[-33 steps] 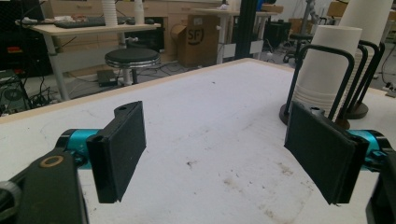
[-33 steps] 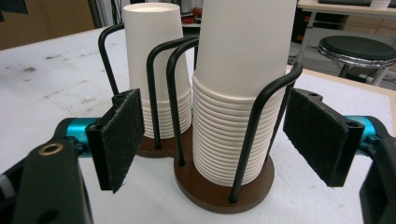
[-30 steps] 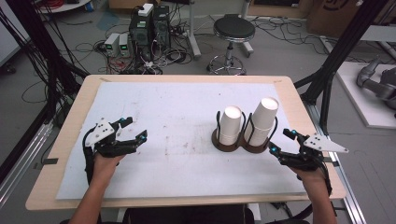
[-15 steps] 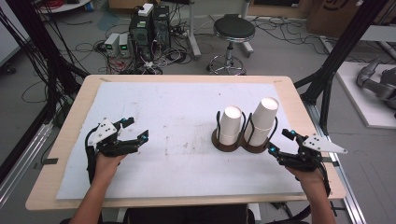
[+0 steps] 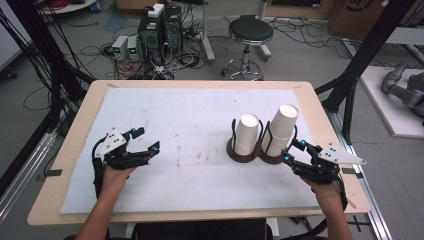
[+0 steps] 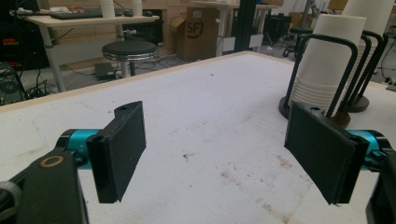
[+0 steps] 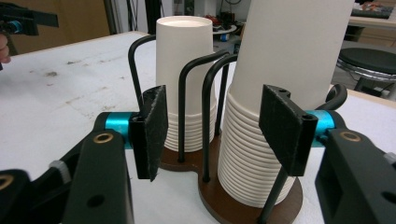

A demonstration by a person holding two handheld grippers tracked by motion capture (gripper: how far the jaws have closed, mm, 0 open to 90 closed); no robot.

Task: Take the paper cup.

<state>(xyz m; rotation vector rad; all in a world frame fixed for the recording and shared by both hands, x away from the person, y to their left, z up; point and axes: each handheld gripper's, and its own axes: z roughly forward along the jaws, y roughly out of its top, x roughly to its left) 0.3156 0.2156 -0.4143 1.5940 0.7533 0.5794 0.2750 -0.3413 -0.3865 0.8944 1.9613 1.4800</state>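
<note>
Where the white-covered bench [image 5: 200, 120] carries its stock, two stacks of white paper cups stand upside down in a twin holder with brown round bases [image 5: 243, 155] and black wire loops, right of centre.

Item, taller cup stack [image 5: 280, 129]: on the right base, nearer the right edge of the bench; leans slightly in the high view. In the right gripper view its ribbed lower rims [image 7: 247, 158] sit between and just beyond the fingers.

Item, shorter cup stack [image 5: 247, 134]: on the left base, touching-close beside the taller one; wire loops [image 7: 187, 88] rise round it.

Item, right gripper [image 5: 294, 151]: held by the right hand [image 5: 325, 187] just beside the holder, pointing at the taller stack. Fingers [image 7: 152, 130] have just been closing, stand part-open, not pressing on the cups; nothing gripped.

Item, left gripper [image 5: 146, 139]: held by the left hand [image 5: 114, 176] at the left of the bench, well apart from the cups. Fingers [image 6: 122, 149] spread wide, empty, above bare stained cover.

Item, beyond the bench: black round stool [image 5: 250, 31], computer cases [image 5: 159, 27], floor cables.
</note>
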